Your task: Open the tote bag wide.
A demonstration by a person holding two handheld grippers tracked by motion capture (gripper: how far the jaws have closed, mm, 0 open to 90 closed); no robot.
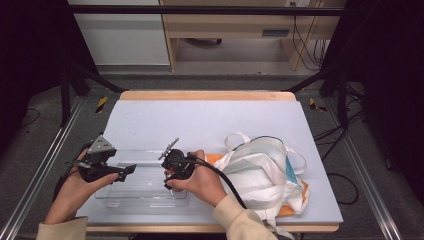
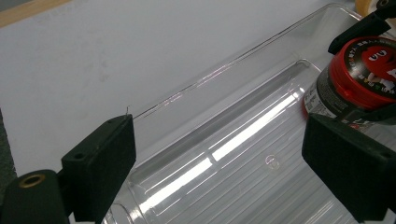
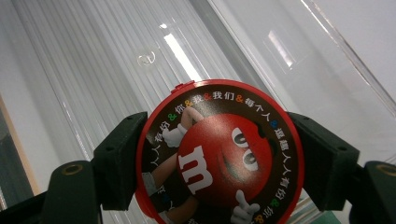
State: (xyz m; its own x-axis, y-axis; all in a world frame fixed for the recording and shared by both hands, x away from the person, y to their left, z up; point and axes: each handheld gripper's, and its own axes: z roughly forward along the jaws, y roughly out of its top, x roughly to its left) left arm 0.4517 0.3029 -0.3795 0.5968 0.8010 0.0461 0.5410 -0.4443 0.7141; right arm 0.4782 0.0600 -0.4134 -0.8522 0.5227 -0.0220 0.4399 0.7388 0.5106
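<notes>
right tongs [image 3: 219,154] clamping candy tub [image 3: 219,154] over clear tray [image 2: 233,140] | left tongs [image 2: 219,154] gaping, empty | risk: round tub slipping, rolling on landing

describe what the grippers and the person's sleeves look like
Both grippers, left gripper and right gripper, are black, with blocky black jaws bearing brass-coloured eyelets. Each carries a grey three-cornered plate and trails a thick black cable. The sleeves are beige.
</notes>
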